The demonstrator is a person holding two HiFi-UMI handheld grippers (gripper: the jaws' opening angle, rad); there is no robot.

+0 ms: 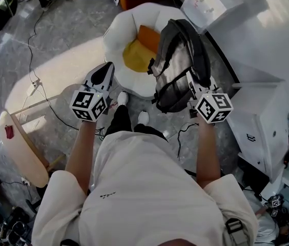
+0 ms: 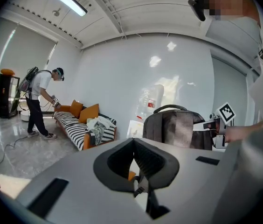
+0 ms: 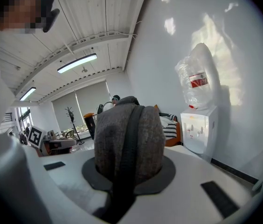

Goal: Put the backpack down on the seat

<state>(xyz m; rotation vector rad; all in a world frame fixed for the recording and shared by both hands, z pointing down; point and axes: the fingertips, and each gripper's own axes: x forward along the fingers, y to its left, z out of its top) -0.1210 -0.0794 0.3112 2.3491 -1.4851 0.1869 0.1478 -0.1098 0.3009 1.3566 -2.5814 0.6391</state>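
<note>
A grey backpack [image 1: 178, 60] hangs upright over the right side of the white round seat [image 1: 116, 32], which has orange and yellow cushions in its hollow. My right gripper [image 1: 192, 80] is shut on the backpack's near side, and the grey fabric and a dark strap [image 3: 129, 143] fill its jaws [image 3: 129, 181]. My left gripper [image 1: 107, 68] hovers over the seat's front left rim, apart from the backpack, its jaws drawn together with only a thin slit [image 2: 138, 181]. In the left gripper view the backpack [image 2: 173, 127] shows to the right.
A water dispenser [image 1: 201, 4] stands behind the seat by the white wall. There is a white cabinet [image 1: 260, 117] at the right, cables [image 1: 32, 81] and a wooden board [image 1: 21, 147] on the floor at the left. A striped sofa [image 2: 80, 125] and another person [image 2: 38, 97] are across the room.
</note>
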